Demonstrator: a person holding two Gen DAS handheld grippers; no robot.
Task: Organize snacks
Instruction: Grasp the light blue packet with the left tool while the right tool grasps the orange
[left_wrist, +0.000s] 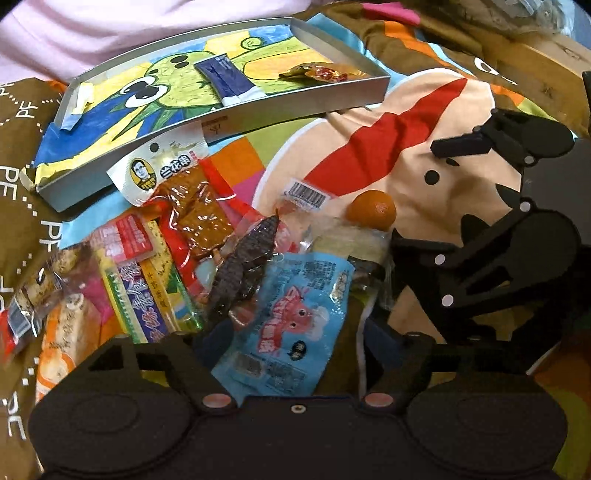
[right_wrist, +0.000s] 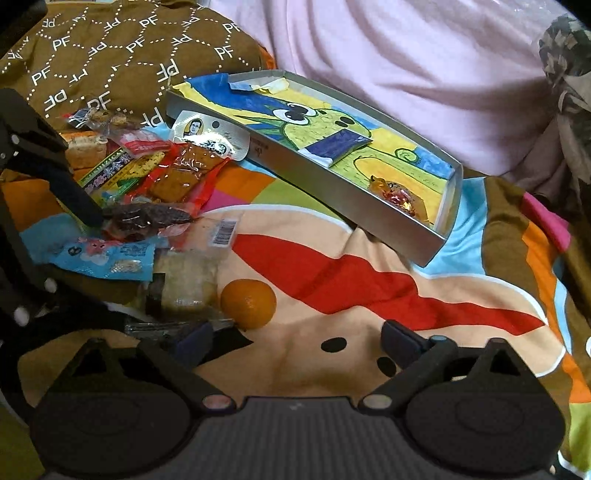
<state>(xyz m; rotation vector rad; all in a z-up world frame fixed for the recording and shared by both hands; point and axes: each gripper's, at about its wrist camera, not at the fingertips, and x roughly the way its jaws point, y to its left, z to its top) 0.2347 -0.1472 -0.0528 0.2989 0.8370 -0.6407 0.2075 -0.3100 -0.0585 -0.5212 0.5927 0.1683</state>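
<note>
A pile of snack packets lies on a colourful cloth. My left gripper is open, its fingers on either side of a light blue packet; it also shows in the right wrist view, by a dark packet. My right gripper is open and empty, just in front of a small orange. The orange lies at the pile's right edge. A silver tray with a cartoon drawing holds a dark blue sachet and a gold-red candy. The tray lies beyond the pile.
A tofu-snack packet leans on the tray's front wall. A pale wrapped cake lies left of the orange. A brown patterned cushion and pink fabric lie behind the tray. The right gripper's body is at right.
</note>
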